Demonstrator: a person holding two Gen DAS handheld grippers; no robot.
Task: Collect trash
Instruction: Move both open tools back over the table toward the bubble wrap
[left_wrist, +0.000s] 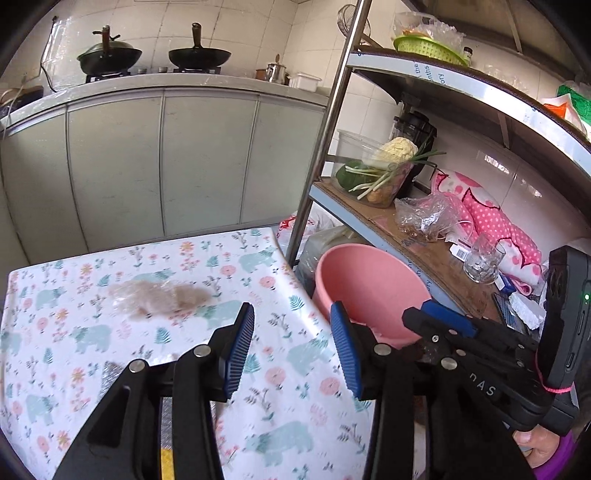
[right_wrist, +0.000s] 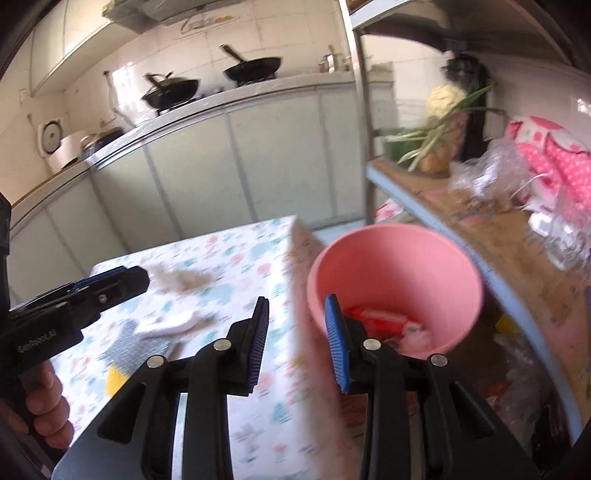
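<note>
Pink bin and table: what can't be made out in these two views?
- Pink bin: in the right wrist view, motion blur and the right tongs leave its contents unclear, apart from red wrappers; in the left wrist view, the left tongs hide its bottom.
- Crumpled clear wrap on the table: blurred in both views; contents unidentifiable.

My right wrist view is motion-blurred: tablecloth (right_wrist: 236, 280) print smeared, shelf (right_wrist: 491, 236) clutter unreadable. Pink bin (right_wrist: 399, 266) contents partly hidden behind my right gripper (right_wrist: 297, 345); red wrappers and something white, can't tell more. In the left view, the bin's (left_wrist: 365, 280) near rim and inside are covered by my own fingers (left_wrist: 345, 350). Brownish clump (left_wrist: 162, 295) on the cloth is blurred, material unclear. A grey-and-yellow item (right_wrist: 122, 369) is cut off behind the left finger. Both hands sit at frame edges.
</note>
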